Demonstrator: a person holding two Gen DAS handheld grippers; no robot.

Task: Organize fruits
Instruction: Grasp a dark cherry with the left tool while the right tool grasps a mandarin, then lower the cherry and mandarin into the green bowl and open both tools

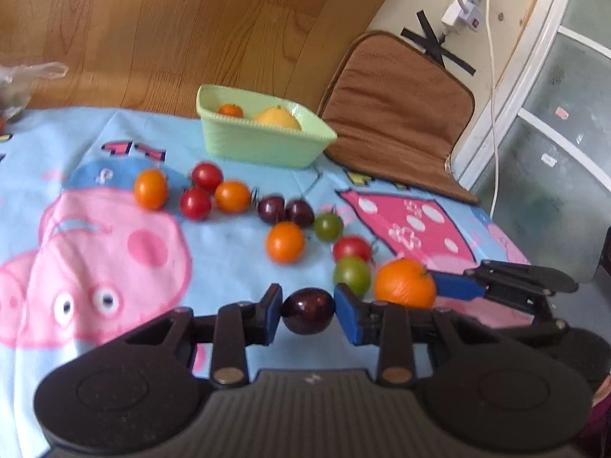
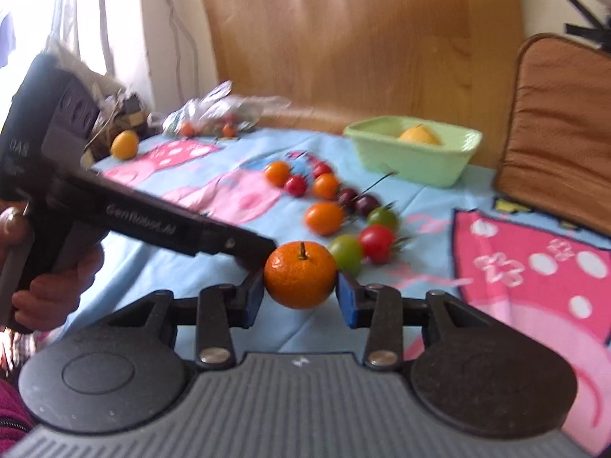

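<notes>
In the left wrist view no legible writing is found; only cartoon pig prints are seen on the light blue printed cloth [image 1: 229,252]. A glossy dark purple round fruit [image 1: 308,310] is clamped between the blue pads of the left gripper [image 1: 308,313], at the near centre of the scene. Just to its right, a dimpled orange mandarin [image 1: 405,283] is seen against a blue pad of the right gripper [image 1: 439,286], which enters from the right. Small red, orange, green and dark purple round fruits [image 1: 284,241] are scattered on the cloth farther off. At the far edge a pale green ribbed plastic basket [image 1: 259,145] is seen, with a yellow fruit [image 1: 277,117] and a small orange fruit [image 1: 230,110] inside.

In the right wrist view the words "GenRobot.AI" are read upside down on the black body of the left gripper, which reaches in from the left, gripped by a hand [image 2: 57,290]. The orange mandarin [image 2: 300,274], with a short brown stem on top, is held between the blue pads of the right gripper [image 2: 301,292], above the cloth [image 2: 420,252]. The scattered fruits [image 2: 324,218] lie just beyond it, the green basket [image 2: 414,160] well beyond at the far right. A crumpled clear plastic bag [image 2: 221,110] is seen at the far left, with a yellow-orange fruit [image 2: 125,144] near it.
</notes>
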